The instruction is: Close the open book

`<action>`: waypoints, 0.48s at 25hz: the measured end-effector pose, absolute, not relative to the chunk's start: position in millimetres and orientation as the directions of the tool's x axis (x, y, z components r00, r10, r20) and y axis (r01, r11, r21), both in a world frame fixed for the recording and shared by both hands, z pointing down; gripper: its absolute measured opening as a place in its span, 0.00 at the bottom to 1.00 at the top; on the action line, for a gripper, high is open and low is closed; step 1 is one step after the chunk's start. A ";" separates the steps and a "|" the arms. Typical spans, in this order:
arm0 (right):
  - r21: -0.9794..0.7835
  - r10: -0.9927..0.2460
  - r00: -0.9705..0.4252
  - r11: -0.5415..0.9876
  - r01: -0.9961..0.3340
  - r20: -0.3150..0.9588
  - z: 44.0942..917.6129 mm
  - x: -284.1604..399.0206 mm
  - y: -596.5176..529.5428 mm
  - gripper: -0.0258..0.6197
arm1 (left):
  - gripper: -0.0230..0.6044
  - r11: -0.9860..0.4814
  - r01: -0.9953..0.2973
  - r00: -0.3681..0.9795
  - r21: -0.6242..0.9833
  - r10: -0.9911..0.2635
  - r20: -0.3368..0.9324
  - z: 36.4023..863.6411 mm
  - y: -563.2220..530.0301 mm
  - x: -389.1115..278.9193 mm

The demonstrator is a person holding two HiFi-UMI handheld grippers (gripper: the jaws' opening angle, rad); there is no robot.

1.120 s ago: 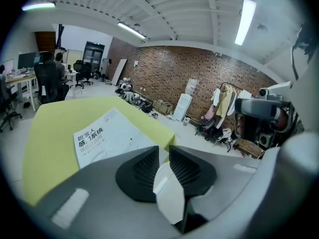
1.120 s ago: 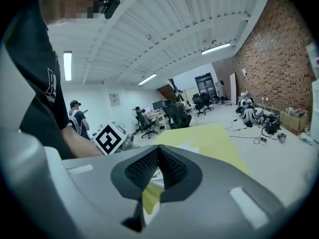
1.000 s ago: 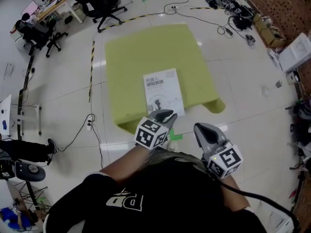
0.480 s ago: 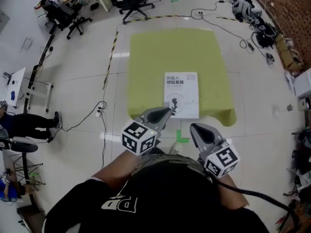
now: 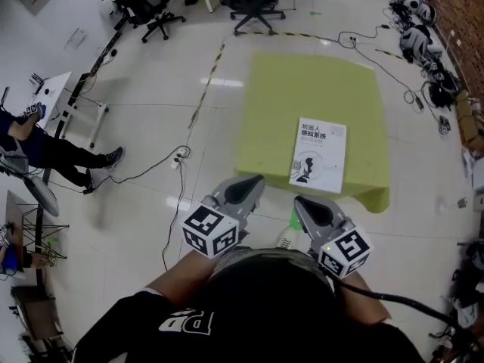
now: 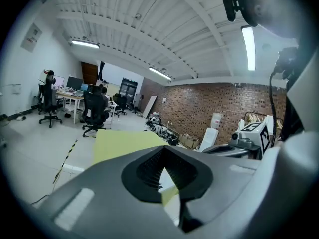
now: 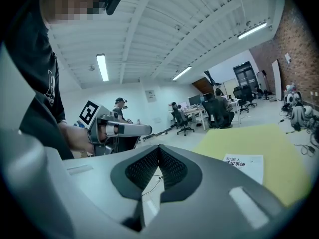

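Book (image 5: 318,154) is seen closed, cover up, on desk (image 5: 302,89), well ahead of fingers. Left gripper (image 5: 252,183) and right gripper (image 5: 303,204) are held closed and empty; task judged done.

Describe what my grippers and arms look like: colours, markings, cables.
Both the left gripper and the right gripper are grey, tapering to a point, with black ribbed pads. Each carries a white cube with black square markers. A black cable trails from the right one. You wear a black top with white lettering.
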State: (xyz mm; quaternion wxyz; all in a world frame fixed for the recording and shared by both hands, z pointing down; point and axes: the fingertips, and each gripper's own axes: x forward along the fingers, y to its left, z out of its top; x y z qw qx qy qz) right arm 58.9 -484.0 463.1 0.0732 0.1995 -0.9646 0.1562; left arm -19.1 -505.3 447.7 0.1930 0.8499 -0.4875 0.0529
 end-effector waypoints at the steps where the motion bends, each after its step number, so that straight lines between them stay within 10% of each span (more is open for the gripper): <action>1: -0.271 -0.360 -0.911 0.873 -0.405 0.203 460.9 50.9 -477.3 0.05 | 0.05 -0.449 -0.848 0.519 0.282 -0.812 0.266 442.4 -497.4 -26.4; 12: -0.292 -0.373 -0.900 0.856 -0.427 0.224 450.3 -12.9 -359.2 0.05 | 0.05 -0.518 -0.787 0.601 0.335 -0.765 0.231 426.2 -373.6 -77.3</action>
